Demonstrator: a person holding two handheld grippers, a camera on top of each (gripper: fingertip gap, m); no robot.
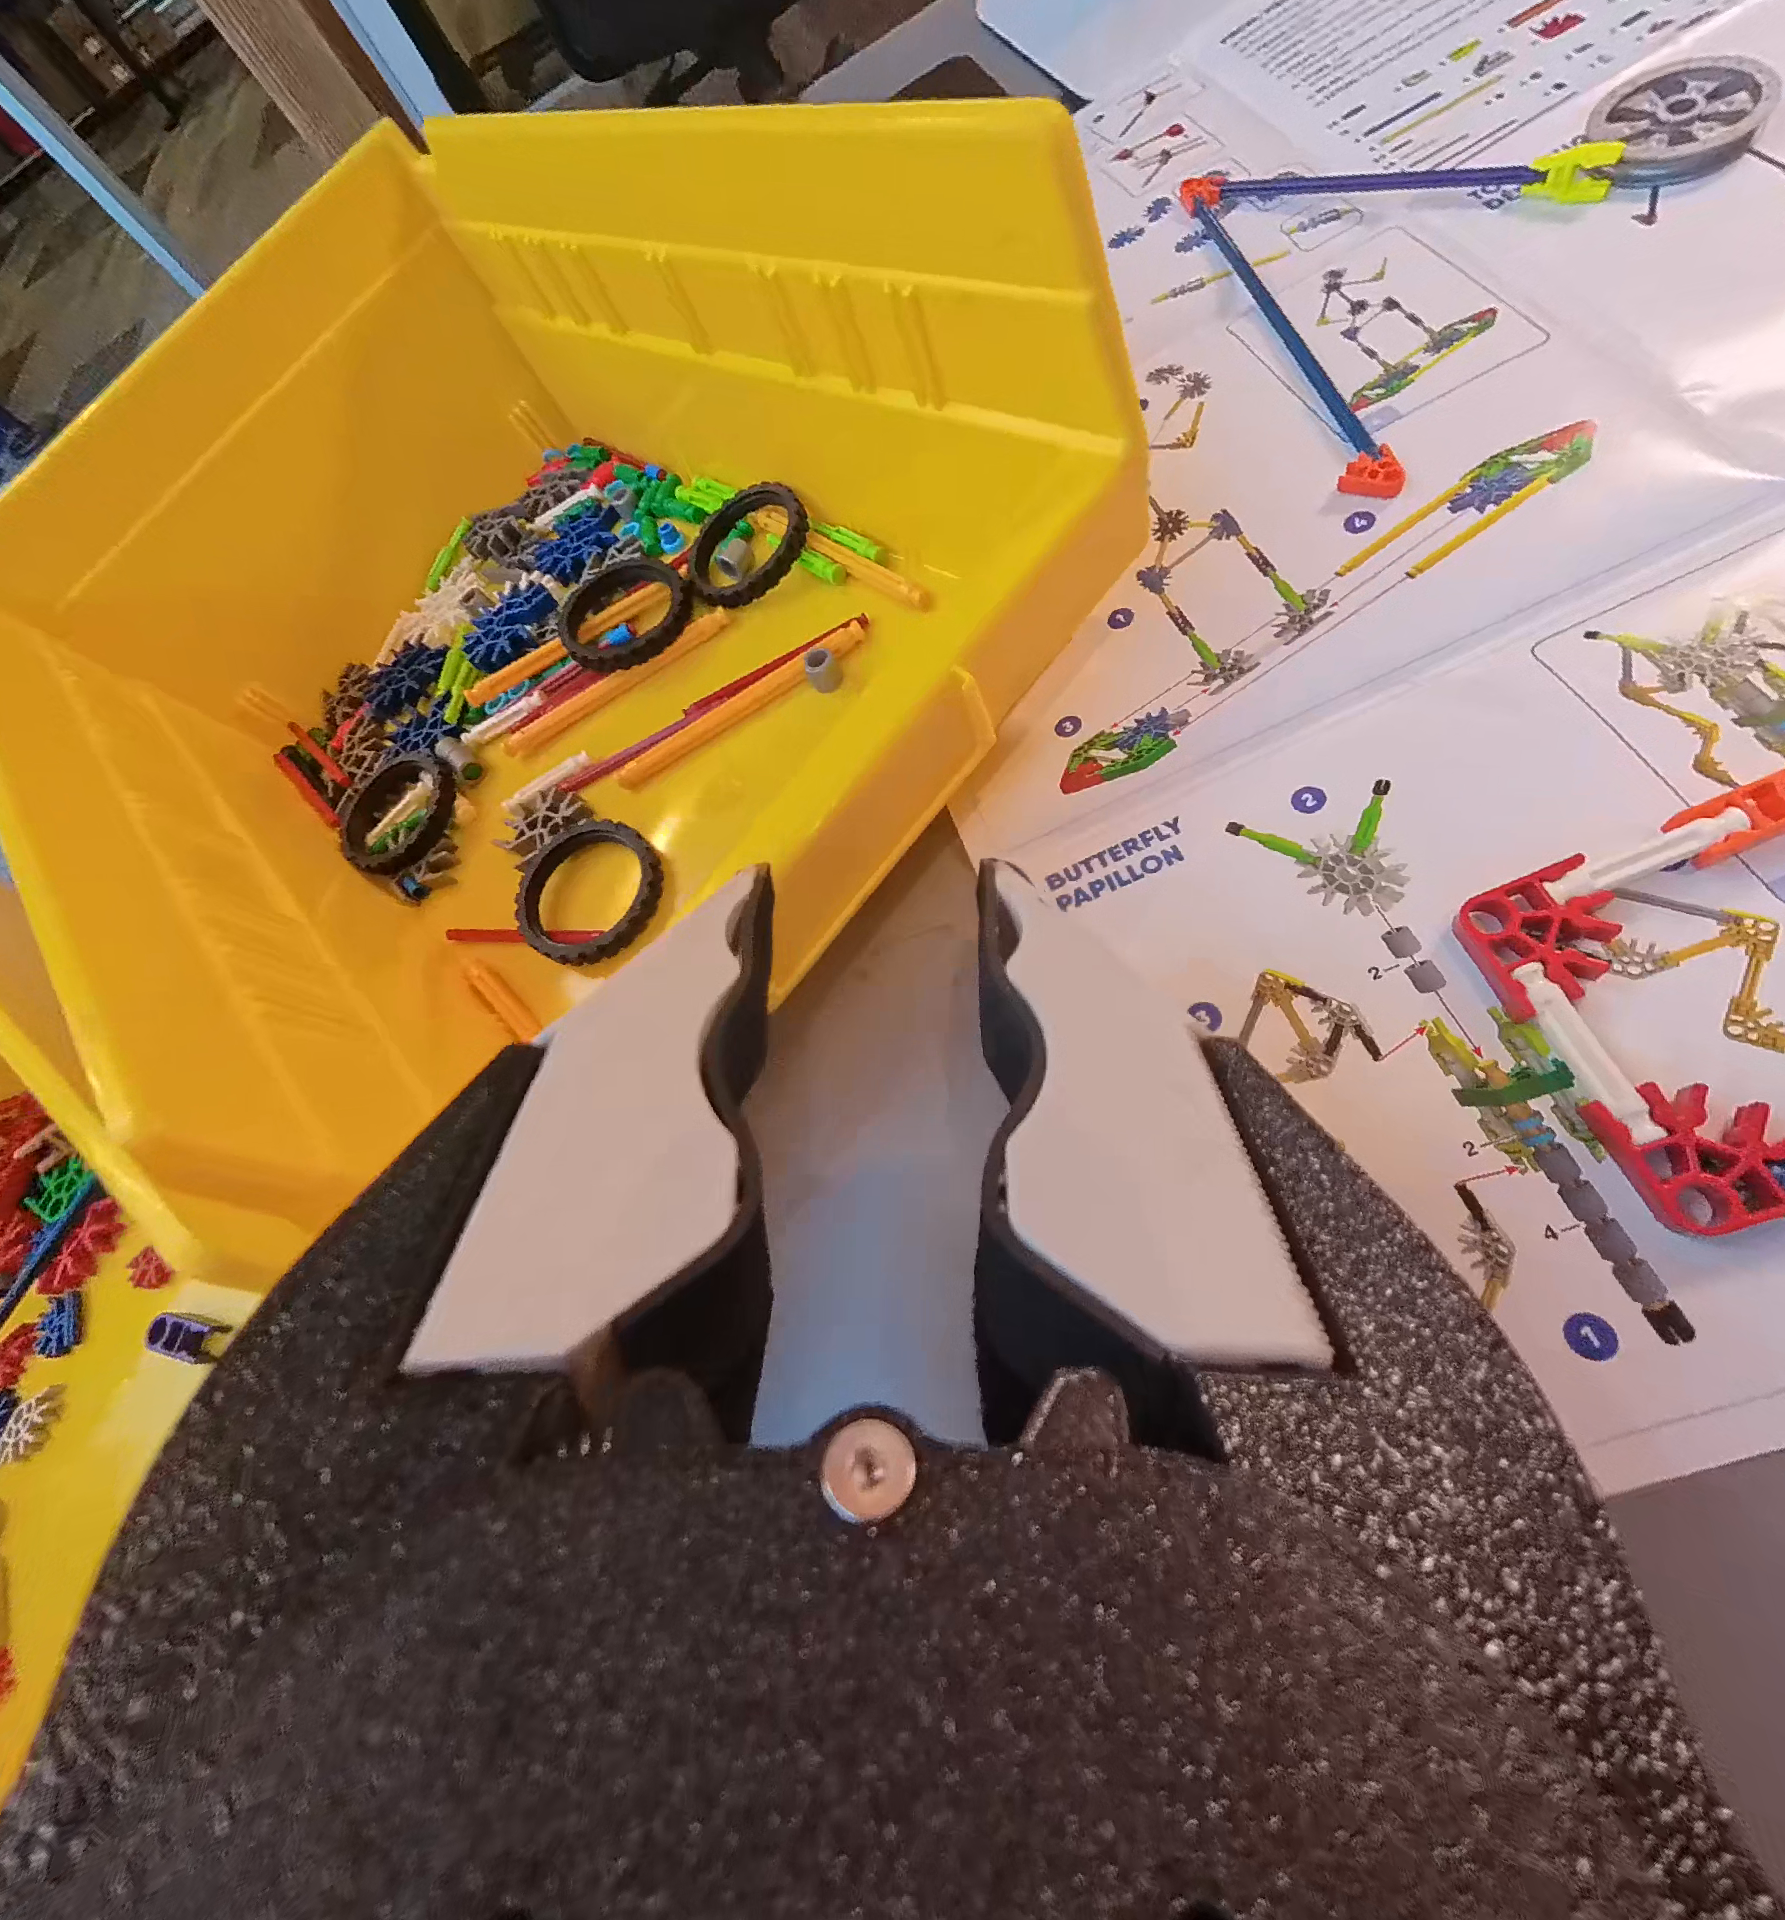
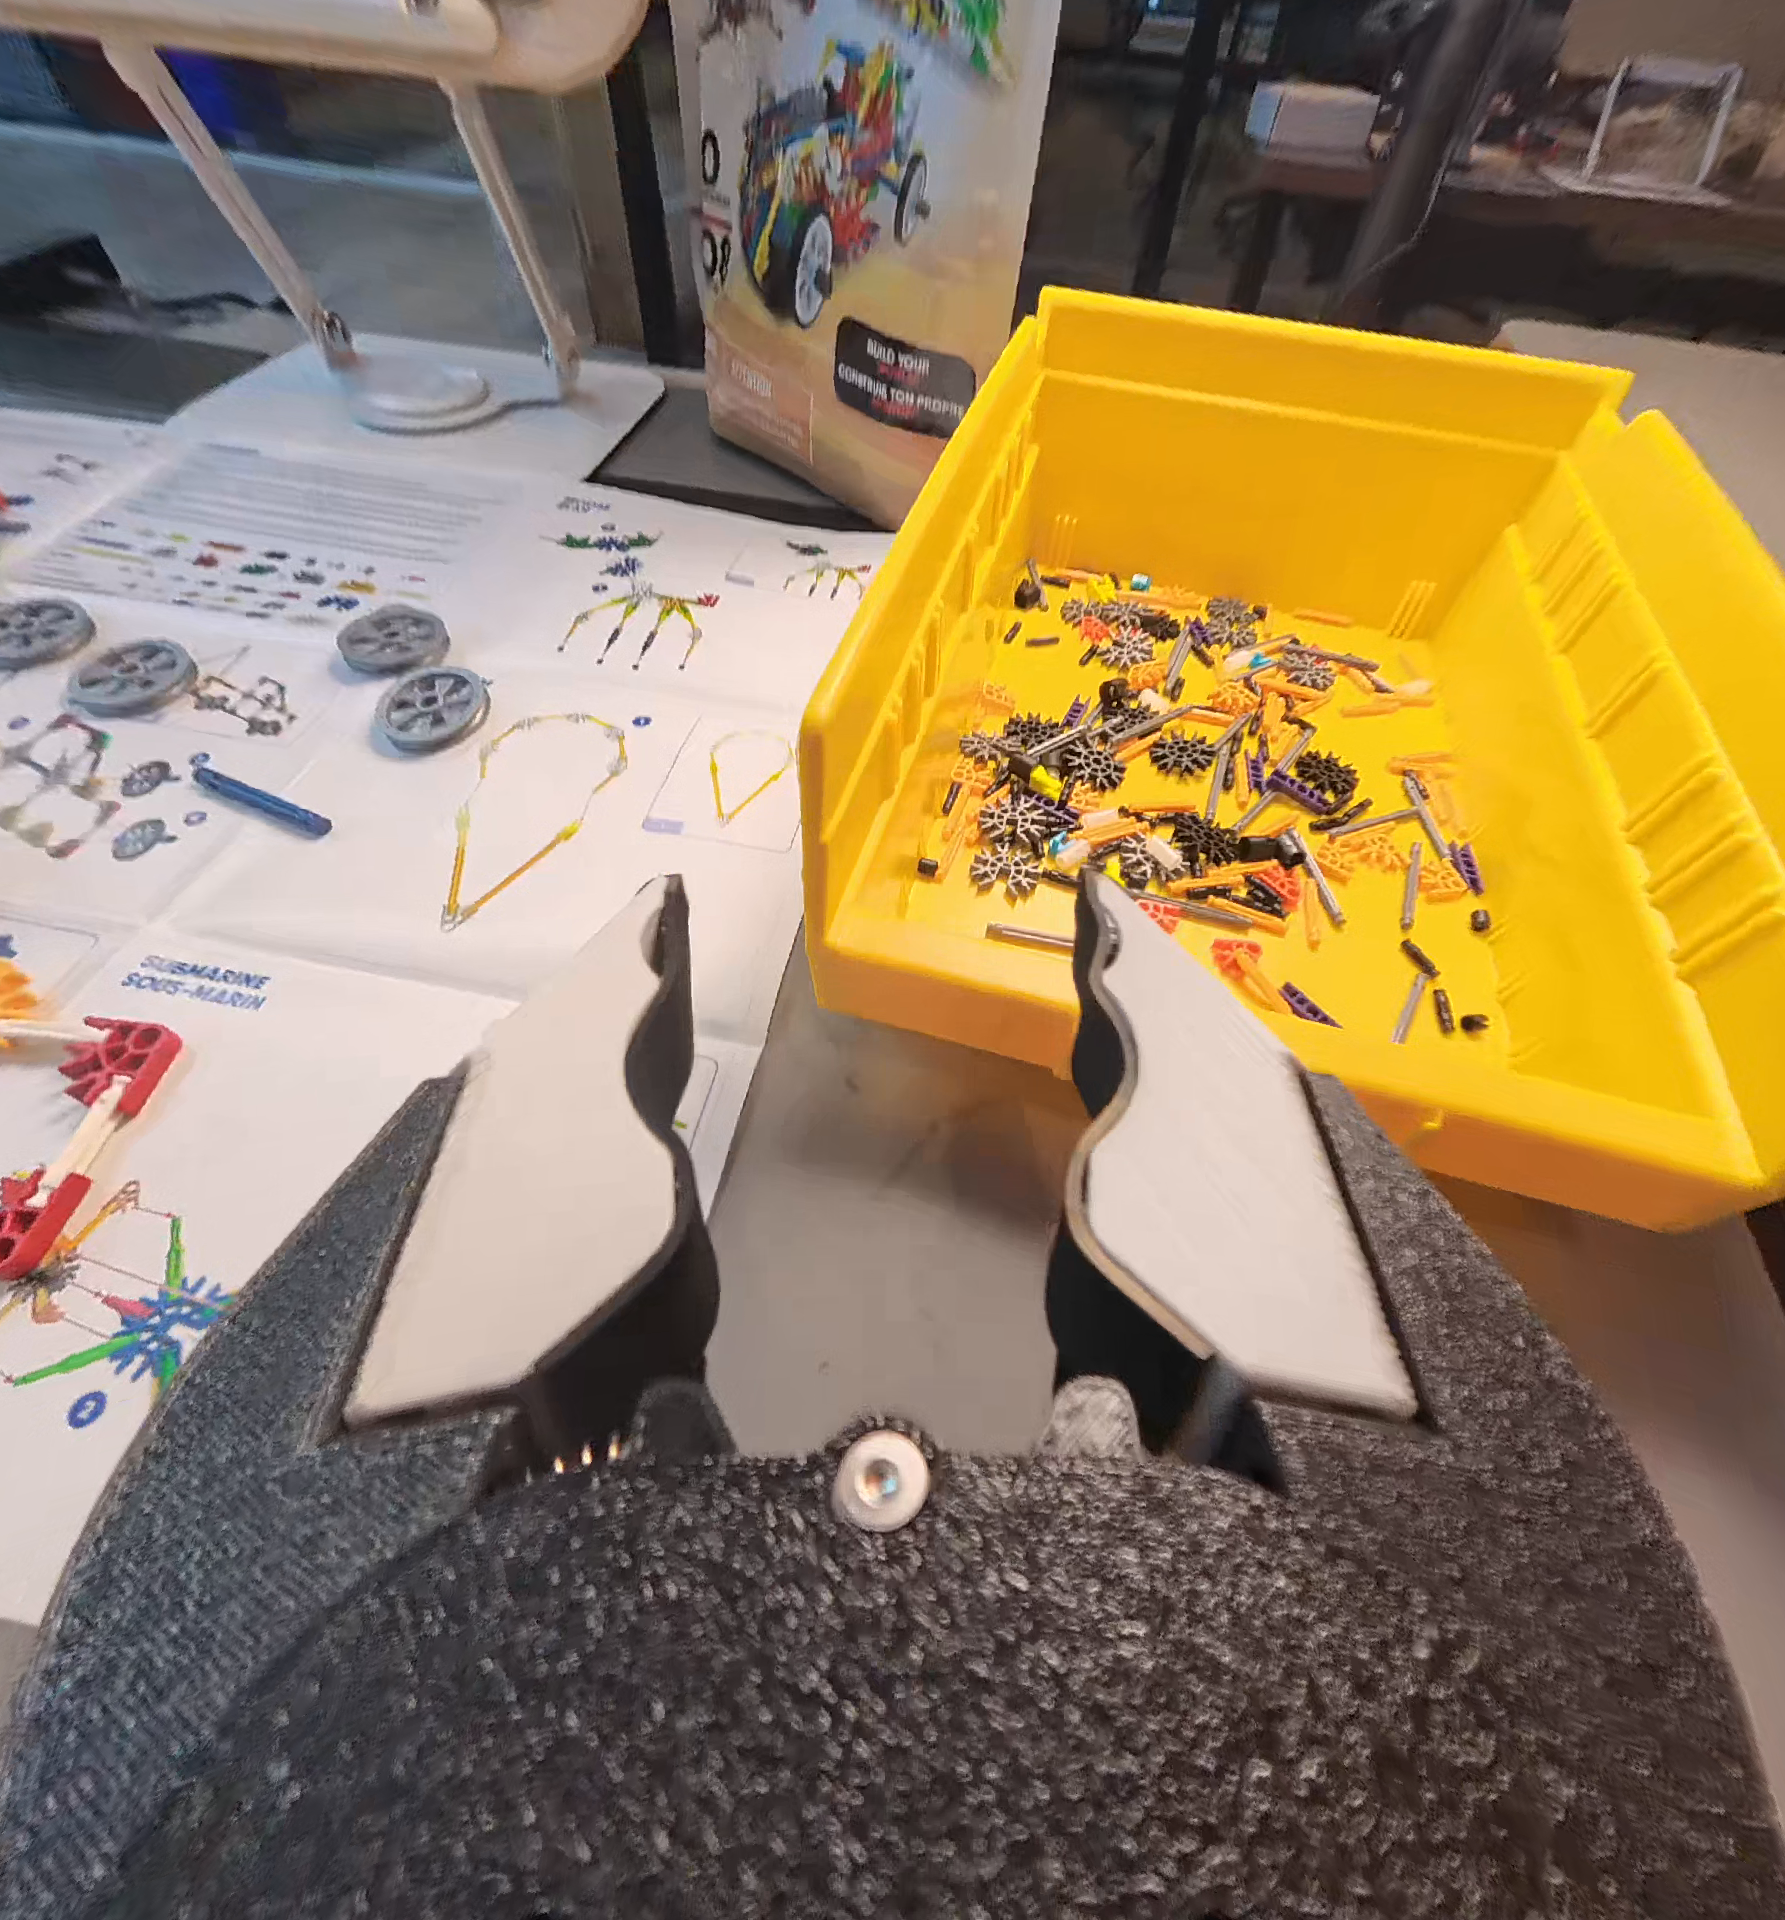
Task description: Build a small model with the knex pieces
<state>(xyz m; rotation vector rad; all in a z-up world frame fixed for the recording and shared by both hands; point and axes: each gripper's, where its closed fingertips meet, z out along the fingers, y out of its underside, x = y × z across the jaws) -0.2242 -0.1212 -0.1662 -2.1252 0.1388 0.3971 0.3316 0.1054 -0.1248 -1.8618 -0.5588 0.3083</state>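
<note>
Left wrist view: left gripper [image 1: 872, 894] spread, empty, over grey table [image 1: 867, 997] between yellow bin [image 1: 244, 499] and instruction sheet [image 1: 1490, 727]; right gripper [image 2: 877, 904] likewise spread, empty

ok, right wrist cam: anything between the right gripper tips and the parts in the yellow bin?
Only the bin's front wall. The right gripper hangs open just short of it; the parts pile lies beyond, in the right wrist view.

A grey table [image 2: 867, 1226] carries it all. A big white instruction sheet [image 1: 1490, 727] is spread flat across it. Beside the sheet sits a yellow bin [image 1: 275, 499] of loose rods and tyres; another yellow bin [image 2: 1615, 1091] holds small dark pieces. Behind that one, a toy box [image 2: 867, 260] stands upright, with a lamp base [image 2: 420, 395] near it.
</note>
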